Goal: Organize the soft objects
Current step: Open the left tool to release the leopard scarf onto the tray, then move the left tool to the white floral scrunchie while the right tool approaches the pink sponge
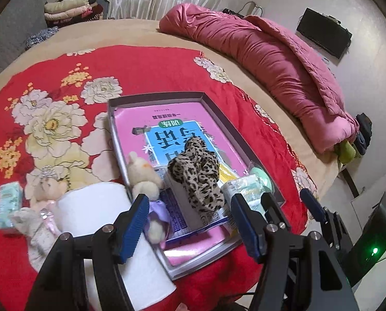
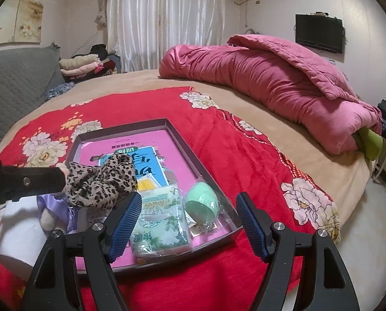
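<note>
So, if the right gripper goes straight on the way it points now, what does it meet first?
Most likely the tissue pack. It lies in the box just ahead of the open right gripper, nearer its left finger. The green egg-shaped sponge lies just beyond. Depth is hard to judge here.

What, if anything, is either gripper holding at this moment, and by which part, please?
Nothing is held. The left gripper stands open above the leopard scarf, and the right gripper is open over the tissue pack.
</note>
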Demonstrator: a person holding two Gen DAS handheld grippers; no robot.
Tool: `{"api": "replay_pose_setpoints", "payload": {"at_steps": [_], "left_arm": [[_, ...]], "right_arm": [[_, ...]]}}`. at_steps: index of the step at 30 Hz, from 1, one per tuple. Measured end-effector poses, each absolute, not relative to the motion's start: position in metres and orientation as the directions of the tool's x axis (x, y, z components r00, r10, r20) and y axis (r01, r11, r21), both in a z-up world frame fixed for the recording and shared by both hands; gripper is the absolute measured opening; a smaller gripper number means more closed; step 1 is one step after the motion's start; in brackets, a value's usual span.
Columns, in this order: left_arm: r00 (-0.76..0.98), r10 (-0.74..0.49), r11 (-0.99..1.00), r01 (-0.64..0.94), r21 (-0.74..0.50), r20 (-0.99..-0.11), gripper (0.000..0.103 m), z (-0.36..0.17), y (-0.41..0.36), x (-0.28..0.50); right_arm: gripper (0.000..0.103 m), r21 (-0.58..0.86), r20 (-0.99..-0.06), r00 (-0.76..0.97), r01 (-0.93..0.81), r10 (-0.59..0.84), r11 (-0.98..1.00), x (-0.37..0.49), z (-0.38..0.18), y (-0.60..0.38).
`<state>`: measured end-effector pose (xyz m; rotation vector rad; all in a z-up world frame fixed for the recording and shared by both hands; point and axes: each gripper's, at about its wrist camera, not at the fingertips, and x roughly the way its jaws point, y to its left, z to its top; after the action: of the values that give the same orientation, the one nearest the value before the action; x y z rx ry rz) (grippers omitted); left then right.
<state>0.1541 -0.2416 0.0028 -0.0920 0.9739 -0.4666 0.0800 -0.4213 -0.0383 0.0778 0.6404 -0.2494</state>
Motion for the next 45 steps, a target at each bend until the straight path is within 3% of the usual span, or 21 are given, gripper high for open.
{"api": "replay_pose_setpoints", "payload": {"at_steps": [27,38,45], "left_arm": [[0.552,-0.378,0.922,0.297,-0.248,-0.743,0.066,0.025,-0.177,0.096],[0.663,-0.244,0.955,0.038,-0.293,-0.708,0.066,0.041,-0.037,0.100],[0.652,-0.203,0.940,-0.079,-0.332,-0.730,0.066,0.020,0.022,0.103]], "right_arm": [[0.077,-0.042,-0.526,0.831,0.185,-0.179,0.982,0.058,0.008,-0.376],[0.077,-0.070,-0.477,0.879,-0.063,0.022,0.996,0.043,0.044,-0.296],[0.077,-0.052,-0.517,0.836,-0.246,0.185,0.968,0.036,0.043,-0.238]]}}
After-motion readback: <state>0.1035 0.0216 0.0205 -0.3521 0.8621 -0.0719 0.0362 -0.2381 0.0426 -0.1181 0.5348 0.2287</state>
